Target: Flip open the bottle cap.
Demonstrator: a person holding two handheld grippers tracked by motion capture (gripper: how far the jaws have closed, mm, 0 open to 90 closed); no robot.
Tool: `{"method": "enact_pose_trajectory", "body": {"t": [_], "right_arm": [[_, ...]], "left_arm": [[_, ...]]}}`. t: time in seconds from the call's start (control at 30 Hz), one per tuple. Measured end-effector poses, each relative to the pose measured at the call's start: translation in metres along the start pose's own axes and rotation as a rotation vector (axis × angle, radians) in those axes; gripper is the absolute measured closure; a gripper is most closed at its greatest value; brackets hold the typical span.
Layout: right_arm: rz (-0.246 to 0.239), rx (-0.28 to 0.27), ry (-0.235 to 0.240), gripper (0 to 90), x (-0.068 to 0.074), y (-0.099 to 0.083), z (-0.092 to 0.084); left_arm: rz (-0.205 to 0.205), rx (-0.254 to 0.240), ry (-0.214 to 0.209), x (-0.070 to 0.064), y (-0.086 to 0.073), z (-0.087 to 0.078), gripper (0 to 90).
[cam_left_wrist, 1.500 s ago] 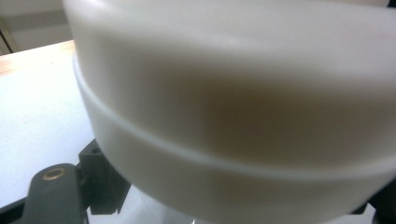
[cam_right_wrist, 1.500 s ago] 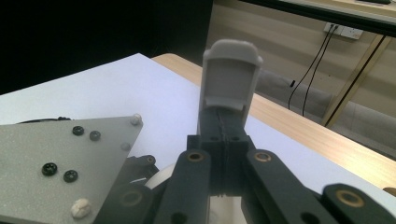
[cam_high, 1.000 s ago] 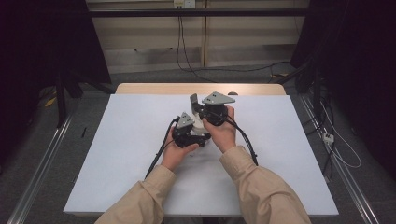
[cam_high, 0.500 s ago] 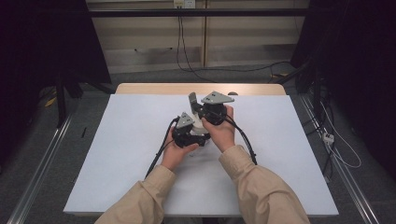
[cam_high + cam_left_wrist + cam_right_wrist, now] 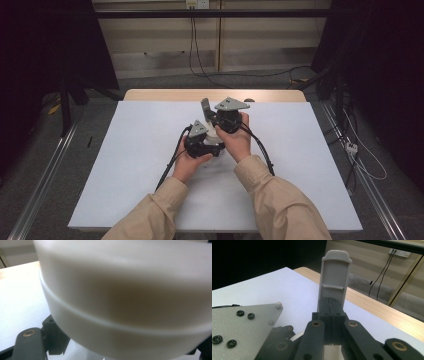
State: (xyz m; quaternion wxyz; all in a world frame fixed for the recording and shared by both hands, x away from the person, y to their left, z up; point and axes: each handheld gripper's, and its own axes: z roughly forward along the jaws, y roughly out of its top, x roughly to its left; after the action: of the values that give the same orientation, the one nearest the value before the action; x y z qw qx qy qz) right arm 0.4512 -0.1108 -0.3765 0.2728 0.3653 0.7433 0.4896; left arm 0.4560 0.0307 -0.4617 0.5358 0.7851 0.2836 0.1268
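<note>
Two hands hold the grippers close together over the middle of the white table top point(image 5: 125, 165). My left gripper point(image 5: 212, 137) points right at a white round object point(image 5: 214, 132). That object looms blurred and very near in the left gripper view point(image 5: 125, 295) and hides the pads. The jaws seem closed on it. My right gripper point(image 5: 205, 106) sits just behind, with its grey fingers point(image 5: 336, 277) pressed together, pointing up and holding nothing. The left gripper's grey plate point(image 5: 239, 325) lies just below the right gripper.
A wooden table edge point(image 5: 165, 95) shows behind the white top. Black cables point(image 5: 260, 150) trail from the grippers across the surface toward the person. Metal rails point(image 5: 45, 185) run along the floor on both sides, with loose cables point(image 5: 365, 160) at the right.
</note>
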Motion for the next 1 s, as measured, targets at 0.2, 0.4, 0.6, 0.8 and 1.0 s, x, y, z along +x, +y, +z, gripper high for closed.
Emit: {"method": "enact_pose_trajectory", "body": {"t": [0.2,0.4,0.6,0.8,1.0], "right_arm": [[-0.002,0.002,0.001,90.0,0.0002,0.0007,0.0017],[0.001,0.001,0.003,90.0,0.0001,0.0022,0.0025],[0.004,0.001,0.002,90.0,0.0006,0.0018,0.005],[0.004,0.004,0.001,90.0,0.0006,0.0019,0.0058],[0.009,0.005,0.007,90.0,0.0002,0.0014,0.007]], "left_arm": [[-0.003,0.002,0.002,0.0005,0.0,-0.0004,18.0],[0.006,0.002,0.006,-0.0006,0.0,0.0,18.1],[0.004,0.001,0.005,-0.0002,-0.0001,-0.0001,18.2],[0.005,0.001,0.006,-0.0003,-0.0001,-0.0001,18.2],[0.009,0.003,0.008,-0.0004,0.0,-0.0002,18.2]]}}
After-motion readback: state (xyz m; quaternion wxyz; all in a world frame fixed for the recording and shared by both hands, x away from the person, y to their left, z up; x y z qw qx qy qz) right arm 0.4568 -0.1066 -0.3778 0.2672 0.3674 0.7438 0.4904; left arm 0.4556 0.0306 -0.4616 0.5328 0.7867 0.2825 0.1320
